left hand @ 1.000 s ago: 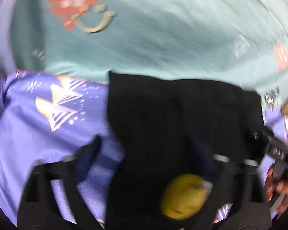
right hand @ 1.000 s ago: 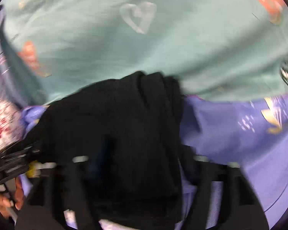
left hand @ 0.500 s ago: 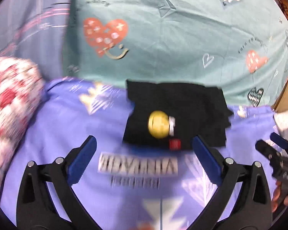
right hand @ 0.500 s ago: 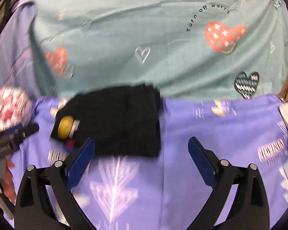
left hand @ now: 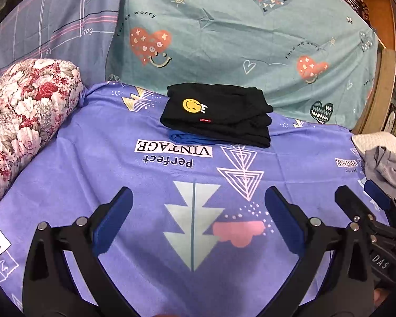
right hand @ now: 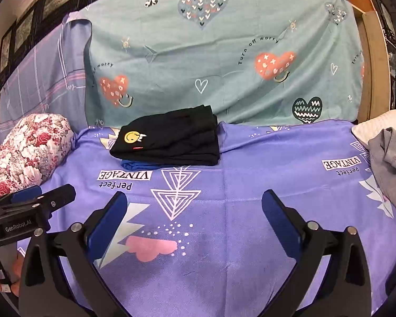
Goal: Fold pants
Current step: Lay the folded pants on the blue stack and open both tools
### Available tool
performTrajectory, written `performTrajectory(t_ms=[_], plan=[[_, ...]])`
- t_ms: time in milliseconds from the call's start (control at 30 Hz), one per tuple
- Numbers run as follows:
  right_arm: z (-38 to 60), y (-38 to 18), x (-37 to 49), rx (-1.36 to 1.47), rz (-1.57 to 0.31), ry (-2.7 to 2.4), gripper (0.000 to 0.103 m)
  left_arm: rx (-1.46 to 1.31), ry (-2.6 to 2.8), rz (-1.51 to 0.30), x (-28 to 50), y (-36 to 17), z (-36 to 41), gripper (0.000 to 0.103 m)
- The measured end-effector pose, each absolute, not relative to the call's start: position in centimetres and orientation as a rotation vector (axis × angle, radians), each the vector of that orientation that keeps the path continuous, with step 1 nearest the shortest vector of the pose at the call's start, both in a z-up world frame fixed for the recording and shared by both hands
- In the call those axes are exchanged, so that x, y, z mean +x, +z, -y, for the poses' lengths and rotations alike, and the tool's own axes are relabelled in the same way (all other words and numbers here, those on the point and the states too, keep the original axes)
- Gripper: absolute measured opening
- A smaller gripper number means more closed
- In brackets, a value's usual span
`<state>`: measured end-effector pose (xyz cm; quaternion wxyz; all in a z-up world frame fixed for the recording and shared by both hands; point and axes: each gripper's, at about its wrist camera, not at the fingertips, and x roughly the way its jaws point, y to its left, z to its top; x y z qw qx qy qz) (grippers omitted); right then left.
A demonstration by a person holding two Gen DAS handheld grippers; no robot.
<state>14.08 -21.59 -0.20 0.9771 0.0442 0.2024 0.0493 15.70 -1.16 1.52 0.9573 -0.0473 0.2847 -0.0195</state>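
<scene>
Now we hold both claws empty above the purple sheet (left hand: 92, 174), each with its jaws spread wide. The left gripper (left hand: 198, 227) and the right gripper (right hand: 195, 224) hang side by side near the sheet's front edge, well apart from the pants (left hand: 219, 116).

The pants lie folded into a compact black rectangle at the back of the sheet, where it meets the green sheet (left hand: 224, 39). A yellow smiley patch (left hand: 192, 105) faces up on the top layer. Under the front left corner of the pants a blue garment (left hand: 187, 138) peeks out, so the pants appear to sit on top of it as a stack. A floral pillow (left hand: 26, 111) lies off the left side of the sheet, and a grey garment (right hand: 390, 155) lies crumpled off the right side.

We judge the fold itself finished: the edges look square, and nothing trails loose that we can see. The step in hand seems to be clearing away from the stack, and perhaps going for the grey garment next. To do that well, we would keep the jaws wide and high enough not to snag the purple sheet, since dragging it could shift the stack. We would also steer wide of the pants, whose soft layers would slide at a light brush.
</scene>
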Motion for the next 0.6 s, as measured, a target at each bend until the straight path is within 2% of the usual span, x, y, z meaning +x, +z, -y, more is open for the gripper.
performTrajectory(t_ms=[367, 600], plan=[[22.9, -1.8, 13.5, 0.137, -0.438, 0.111, 0.102, -0.057, -0.022, -0.576, 14.4, 0.5, 2.3, 0.101], [22.6, -2.8, 13.8, 0.131, -0.478, 0.111, 0.102, -0.127, 0.005, -0.649, 15.5, -1.4, 0.9, 0.101]])
